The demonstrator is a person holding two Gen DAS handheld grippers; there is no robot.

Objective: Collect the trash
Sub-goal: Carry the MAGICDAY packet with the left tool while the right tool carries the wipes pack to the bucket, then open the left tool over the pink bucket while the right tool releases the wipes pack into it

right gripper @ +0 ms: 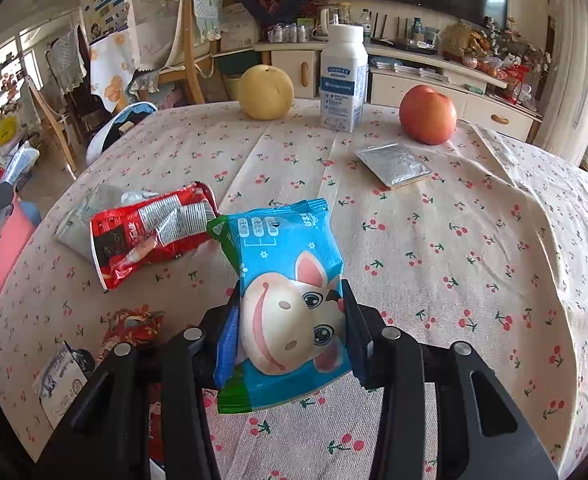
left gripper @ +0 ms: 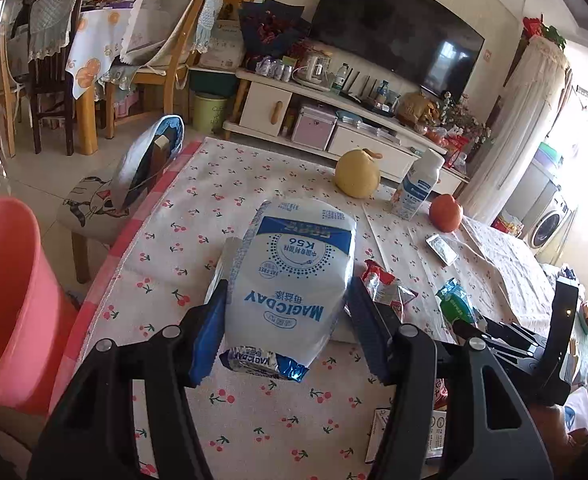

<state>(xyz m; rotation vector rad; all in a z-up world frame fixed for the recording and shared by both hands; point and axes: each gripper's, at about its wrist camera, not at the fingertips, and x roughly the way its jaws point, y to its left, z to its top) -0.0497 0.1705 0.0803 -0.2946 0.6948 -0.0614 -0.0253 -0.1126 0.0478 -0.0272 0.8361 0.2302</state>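
The left tongs (left gripper: 286, 312) pinch a white and blue MAGICDAY pouch (left gripper: 294, 276) by its sides, holding it above the cherry-print cloth of the table (left gripper: 214, 184). To the left of that table stands a pink bin (left gripper: 10, 300), beside the table edge and below it.

The right tongs (right gripper: 292, 332) pinch a blue snack packet (right gripper: 290, 300) printed with a cartoon animal face, its green upper corner lying near the mouth of a crumpled red wrapper (right gripper: 154, 232) on the cloth. Whether the packet is lifted clear of the cloth or resting on it is hard to tell from this angle. Just behind the red wrapper lies a greyish flattened wrapper (right gripper: 78, 220), partly covered by it.

Farther back on the table a small silver sachet (right gripper: 393, 164) lies flat, well apart from both tongs. Behind it stand a yellow pear (right gripper: 266, 92), a white bottle (right gripper: 343, 80) upright, and a red apple (right gripper: 427, 114), in a row near the far edge. More printed packaging (right gripper: 60, 380) lies at the near left edge of the table.
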